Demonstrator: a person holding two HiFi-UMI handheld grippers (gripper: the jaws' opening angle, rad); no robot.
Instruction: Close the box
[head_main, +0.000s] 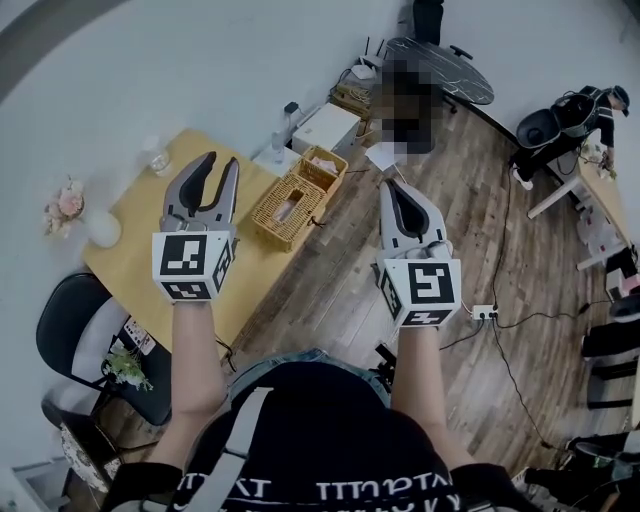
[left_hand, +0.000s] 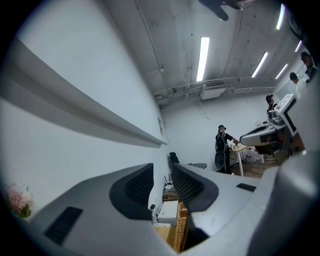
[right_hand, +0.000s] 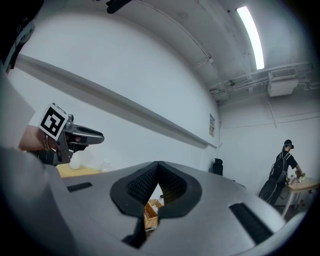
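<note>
A woven wicker box (head_main: 287, 210) sits on the right end of the wooden table (head_main: 140, 255), with its lid (head_main: 322, 168) laid back on the far side. My left gripper (head_main: 222, 165) is held up over the table just left of the box, jaws open and empty. My right gripper (head_main: 392, 186) hangs over the floor to the box's right, jaws shut with nothing in them. In the left gripper view the box (left_hand: 180, 226) shows low between the spread jaws of the left gripper (left_hand: 162, 172). The right gripper (right_hand: 159, 168) frames the box (right_hand: 150, 211) below its closed tips.
A white case (head_main: 325, 128) stands beyond the box. A glass (head_main: 155, 155), a white vase (head_main: 102, 229) and pink flowers (head_main: 66, 203) sit at the table's far left. A black chair (head_main: 70, 320) is near me; a power strip (head_main: 483, 312) lies on the floor. A person (head_main: 585, 110) works far right.
</note>
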